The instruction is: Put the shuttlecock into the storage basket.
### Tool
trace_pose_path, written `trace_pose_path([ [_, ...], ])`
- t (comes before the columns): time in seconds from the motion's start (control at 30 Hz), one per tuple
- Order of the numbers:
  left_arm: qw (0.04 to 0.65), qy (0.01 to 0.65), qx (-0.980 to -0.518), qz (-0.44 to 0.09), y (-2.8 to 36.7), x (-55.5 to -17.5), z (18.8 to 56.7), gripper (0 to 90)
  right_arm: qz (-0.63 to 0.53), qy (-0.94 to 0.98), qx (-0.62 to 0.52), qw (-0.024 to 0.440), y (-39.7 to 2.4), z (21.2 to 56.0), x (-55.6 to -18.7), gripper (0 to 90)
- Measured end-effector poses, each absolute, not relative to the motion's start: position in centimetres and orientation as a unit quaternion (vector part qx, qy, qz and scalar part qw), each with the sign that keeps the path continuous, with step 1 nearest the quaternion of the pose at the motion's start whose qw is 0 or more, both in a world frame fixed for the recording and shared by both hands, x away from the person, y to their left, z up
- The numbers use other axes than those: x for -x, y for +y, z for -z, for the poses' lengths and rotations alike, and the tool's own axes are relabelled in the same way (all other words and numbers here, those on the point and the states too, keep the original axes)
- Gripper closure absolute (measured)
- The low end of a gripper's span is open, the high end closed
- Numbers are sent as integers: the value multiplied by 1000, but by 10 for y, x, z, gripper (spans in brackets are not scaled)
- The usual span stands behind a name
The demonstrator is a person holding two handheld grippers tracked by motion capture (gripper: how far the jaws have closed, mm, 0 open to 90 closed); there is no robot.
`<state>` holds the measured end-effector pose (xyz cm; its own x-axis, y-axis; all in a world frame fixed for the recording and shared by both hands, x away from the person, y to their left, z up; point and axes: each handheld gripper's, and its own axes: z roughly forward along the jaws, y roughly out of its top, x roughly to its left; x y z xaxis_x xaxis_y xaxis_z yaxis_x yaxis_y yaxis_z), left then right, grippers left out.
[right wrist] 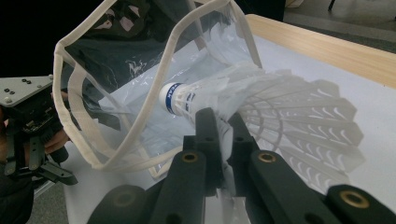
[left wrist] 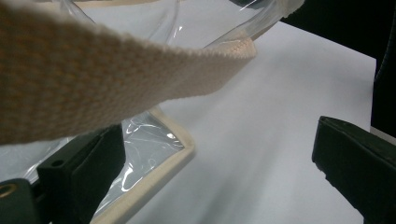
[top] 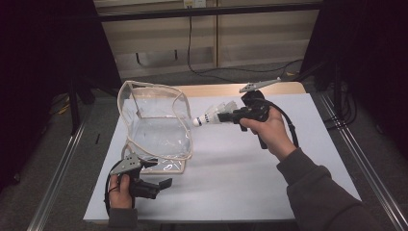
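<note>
A clear plastic bag (top: 156,127) with cream trim stands on the white table (top: 240,183), its mouth turned toward the right. My right gripper (top: 231,117) is shut on the feathers of a white shuttlecock (top: 211,117), held in the air just right of the bag's rim. In the right gripper view the shuttlecock (right wrist: 261,102) points its blue-banded cork at the bag's mouth (right wrist: 116,93), with the right gripper (right wrist: 219,123) pinching its skirt. My left gripper (top: 159,174) sits open at the bag's near bottom edge. In its own view the left gripper (left wrist: 219,133) has the bag's corner (left wrist: 180,144) by one jaw and a cream strap (left wrist: 93,79) overhead.
A wooden tabletop edge (top: 231,89) shows beyond the white sheet. Metal rails (top: 356,159) run along both sides of the table. Cables (top: 202,72) lie on the floor behind. White surface lies open to the right of the bag and in front of it.
</note>
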<state>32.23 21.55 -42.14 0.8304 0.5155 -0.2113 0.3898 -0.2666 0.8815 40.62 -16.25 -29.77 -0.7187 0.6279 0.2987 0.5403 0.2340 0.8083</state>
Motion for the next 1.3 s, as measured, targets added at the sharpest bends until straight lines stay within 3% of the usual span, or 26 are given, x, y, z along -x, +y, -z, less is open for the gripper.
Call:
trace_pose_path([
  [1.3,536,284,-793,-60,216,-323,422,29,-496,792,-353,52,-136,263,-409,874],
])
